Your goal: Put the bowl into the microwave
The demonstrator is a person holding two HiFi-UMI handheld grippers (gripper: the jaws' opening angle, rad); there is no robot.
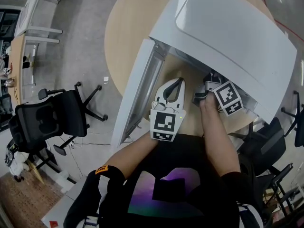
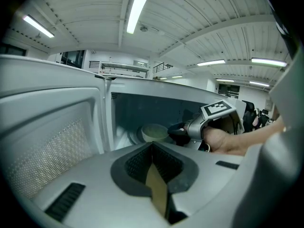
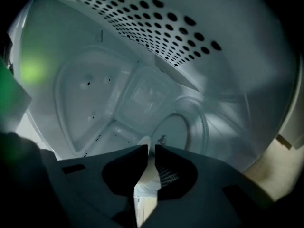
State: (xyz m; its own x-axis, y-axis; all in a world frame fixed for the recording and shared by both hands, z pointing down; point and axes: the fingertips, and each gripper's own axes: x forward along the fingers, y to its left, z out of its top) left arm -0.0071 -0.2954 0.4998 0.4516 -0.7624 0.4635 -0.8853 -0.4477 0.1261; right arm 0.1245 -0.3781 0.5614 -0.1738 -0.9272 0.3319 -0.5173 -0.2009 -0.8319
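Bowl [image 2: 153,132]: pale, round, inside the open microwave [image 1: 228,32], low over the cavity floor on the side nearer the door [image 1: 137,94]. Contact with the turntable [image 3: 185,127] cannot be confirmed.

Right gripper [image 3: 149,148]: reaches into the cavity, jaws drawn almost together on the bowl's near rim.

Left gripper [image 2: 152,146]: waits outside, by the table [image 1: 123,27] edge in front of the door opening, jaws together and nothing in them.

Step in hand, as judged: setting down. Lower the bowl level onto the centre of the turntable, part the jaws only once its weight rests there, then withdraw straight back (the cavity roof sits close above).

Orientation: mouth up, base down. It has no long axis, being round. Its axis of symmetry stands roughly upright.
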